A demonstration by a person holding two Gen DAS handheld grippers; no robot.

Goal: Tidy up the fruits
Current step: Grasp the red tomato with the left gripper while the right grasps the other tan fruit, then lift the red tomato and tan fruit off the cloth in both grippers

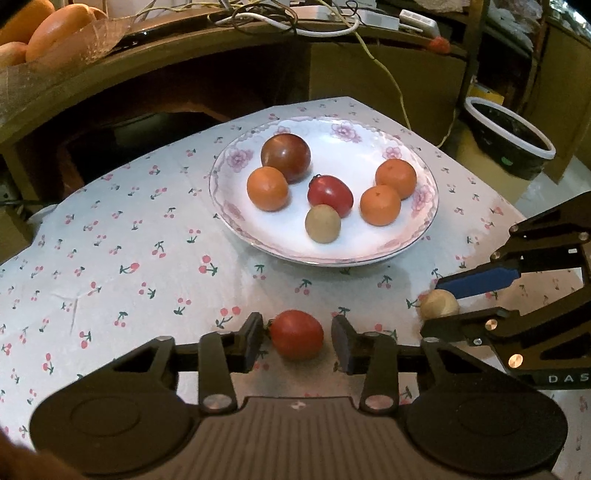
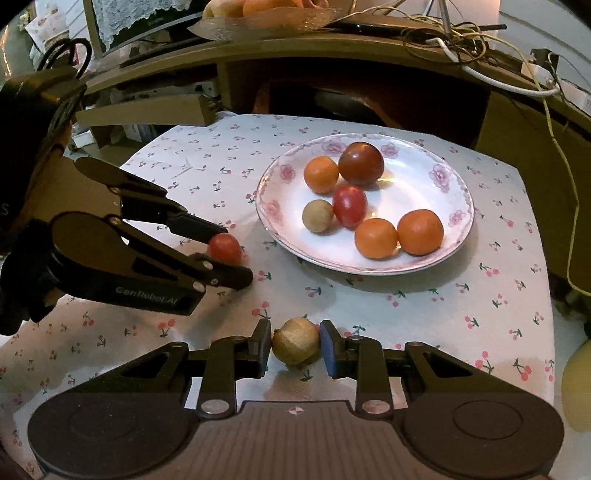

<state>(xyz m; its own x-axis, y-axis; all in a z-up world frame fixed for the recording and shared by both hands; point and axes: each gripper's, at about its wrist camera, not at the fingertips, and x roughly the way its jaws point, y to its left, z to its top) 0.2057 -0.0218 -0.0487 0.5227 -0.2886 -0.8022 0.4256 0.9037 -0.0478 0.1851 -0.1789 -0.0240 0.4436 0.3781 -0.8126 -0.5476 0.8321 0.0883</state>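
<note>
A red tomato (image 1: 296,334) lies on the cherry-print cloth between the fingers of my left gripper (image 1: 297,339). One pad touches it and a thin gap shows at the other, so the gripper is open. In the right wrist view the left gripper (image 2: 229,254) straddles this tomato (image 2: 224,248). My right gripper (image 2: 295,347) is shut on a small tan round fruit (image 2: 295,341) that rests on the cloth; in the left wrist view that gripper (image 1: 432,306) and fruit (image 1: 437,303) sit at the right. The flowered white plate (image 1: 351,155) holds three oranges, a dark tomato (image 1: 285,157), a red tomato (image 1: 330,195) and a tan fruit (image 1: 322,223).
A low wooden shelf (image 2: 332,48) with cables runs behind the table, with a tray of larger fruit (image 1: 44,33) on it. A black bin with a white rim (image 1: 509,144) stands on the floor to the right. The cloth (image 1: 110,240) lies bare to the plate's left.
</note>
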